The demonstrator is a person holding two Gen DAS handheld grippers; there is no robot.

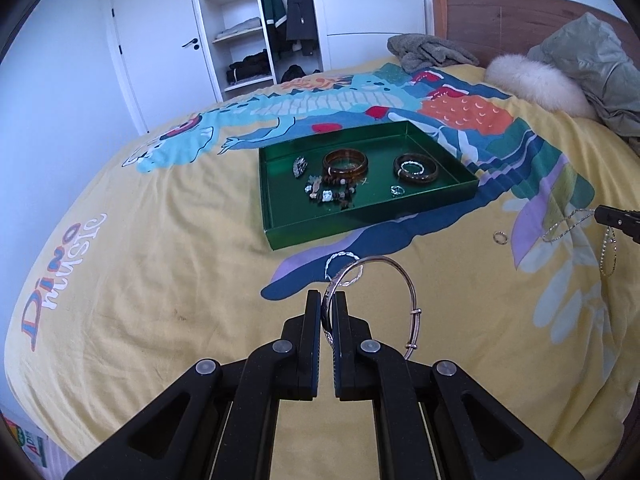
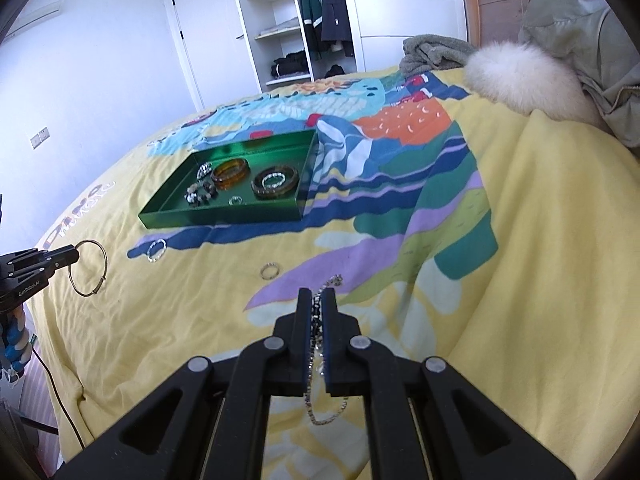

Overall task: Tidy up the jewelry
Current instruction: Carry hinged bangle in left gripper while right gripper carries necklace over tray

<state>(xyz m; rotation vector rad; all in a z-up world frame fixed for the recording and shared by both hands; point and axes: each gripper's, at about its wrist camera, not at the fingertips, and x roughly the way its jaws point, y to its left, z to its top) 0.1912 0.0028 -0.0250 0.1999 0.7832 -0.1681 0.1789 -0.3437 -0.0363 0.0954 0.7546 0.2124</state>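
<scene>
Jewelry split three ways: some in the green tray (image 1: pixel 372 216), some loose on the bed, two pieces in the grippers. Tray sits on the yellow dinosaur bedspread (image 1: pixel 160 272) and holds an amber bangle (image 1: pixel 345 163), a dark bangle (image 1: pixel 416 168) with a small silver ring lying inside it, a beaded bracelet (image 1: pixel 332 194), a small brooch-like piece (image 1: pixel 299 166) and a ring (image 1: pixel 396 190).

Left gripper (image 1: pixel 329 300): jaws closed on a thin silver bangle (image 1: pixel 400 280), which stands up out of the jaws and clear of the bedspread. Just beyond it, a twisted silver ring (image 1: pixel 340 264) lies on the bedspread, near the tray's front wall.

Right gripper (image 2: pixel 317 300): jaws closed on a silver chain (image 2: pixel 316 320); a loop of it hangs below the jaws, a short end pokes out past the tips. A small ring (image 2: pixel 269 270) lies on the bedspread ahead of it, between gripper and tray.

Farther out: grey blanket (image 1: pixel 432 52), white fur cushion (image 1: pixel 532 80), wooden headboard (image 1: pixel 500 16), open wardrobe (image 1: pixel 248 20) with folded clothes and hanging jackets.
</scene>
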